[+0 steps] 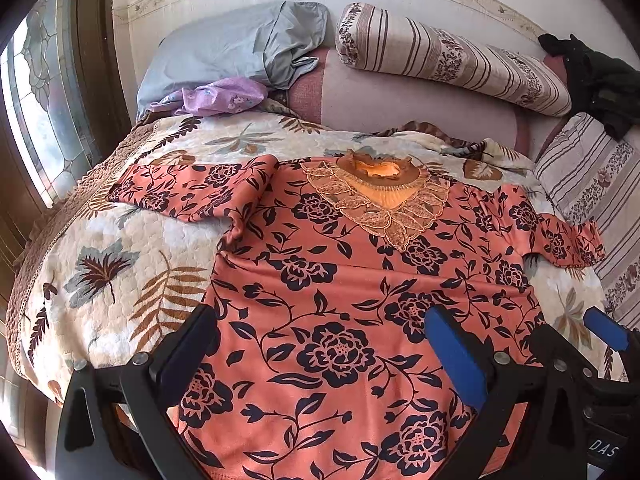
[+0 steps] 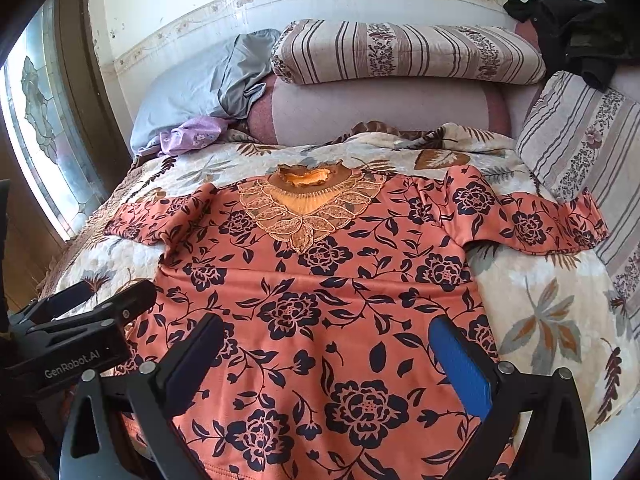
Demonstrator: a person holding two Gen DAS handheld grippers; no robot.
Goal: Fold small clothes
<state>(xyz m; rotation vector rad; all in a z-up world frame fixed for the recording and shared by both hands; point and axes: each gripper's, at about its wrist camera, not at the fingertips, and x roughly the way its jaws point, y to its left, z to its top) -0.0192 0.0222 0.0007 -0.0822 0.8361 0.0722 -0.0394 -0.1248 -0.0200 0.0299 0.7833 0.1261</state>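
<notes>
A coral top with dark flower print and a lace collar (image 1: 344,264) lies spread flat, front up, on the bed, both sleeves out to the sides. It also shows in the right wrist view (image 2: 320,280). My left gripper (image 1: 324,332) is open, hovering over the lower part of the top, nearer its left side. My right gripper (image 2: 326,336) is open over the lower part, nearer its right side. The right gripper's blue-padded fingers (image 1: 604,332) show at the right edge of the left wrist view. The left gripper's body (image 2: 80,328) shows at the left of the right wrist view. Neither holds anything.
The bed has a leaf-print quilt (image 1: 120,248). At the head are a grey-blue pillow (image 1: 232,48), a lilac cloth (image 1: 224,96), a striped bolster (image 1: 452,56) and a dark garment (image 1: 596,80). A striped cushion (image 2: 588,136) lies at the right. A window (image 1: 36,92) is at the left.
</notes>
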